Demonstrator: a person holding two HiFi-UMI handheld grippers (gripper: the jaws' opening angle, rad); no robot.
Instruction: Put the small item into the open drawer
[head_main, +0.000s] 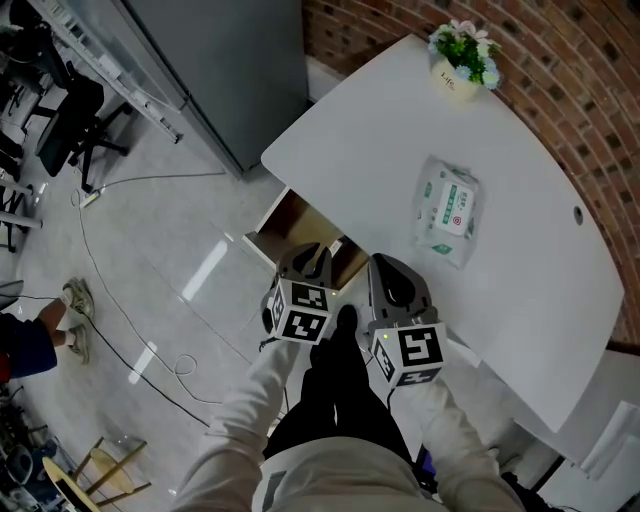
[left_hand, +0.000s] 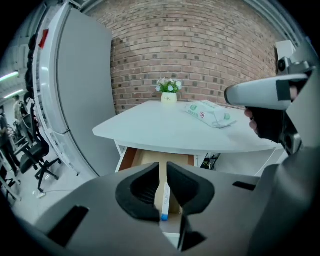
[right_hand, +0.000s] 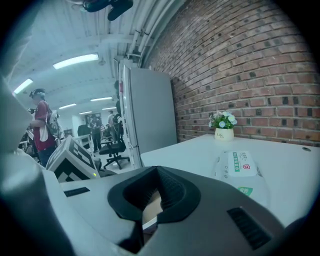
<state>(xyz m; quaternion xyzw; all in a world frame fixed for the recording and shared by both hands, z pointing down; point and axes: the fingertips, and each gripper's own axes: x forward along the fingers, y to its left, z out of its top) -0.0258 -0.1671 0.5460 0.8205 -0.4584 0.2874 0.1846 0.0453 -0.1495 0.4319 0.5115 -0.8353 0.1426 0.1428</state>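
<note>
Head view: both my grippers hang over the front of the open drawer (head_main: 285, 228), which sticks out from under the white worktop (head_main: 520, 300). My left gripper (head_main: 312, 258) is over the drawer's front edge, and my right gripper (head_main: 385, 272) is just beside it. A wipes pack (head_main: 447, 212) and a flower pot (head_main: 460, 62) sit on the worktop, well apart from me and not part of this.

Left gripper view: my jaws stand a narrow slit apart and point down at the drawer. Through the slit I see the small item (left_hand: 164, 199), a thin white strip with a blue end that points toward the drawer front. Tan drawer floor shows between it and my left pad. So I judge that the pads aren't pressing on it and that it lies inside the drawer, though I'm not fully certain.

Right gripper view: my jaws meet at the tips with nothing held. Drawer wood shows through the hollow below them.

Progress: the item looks to be in, so the main step reads as done. All that's left is to pull both grippers clear. The drawer is open, and the task doesn't ask me to shut it.
</note>
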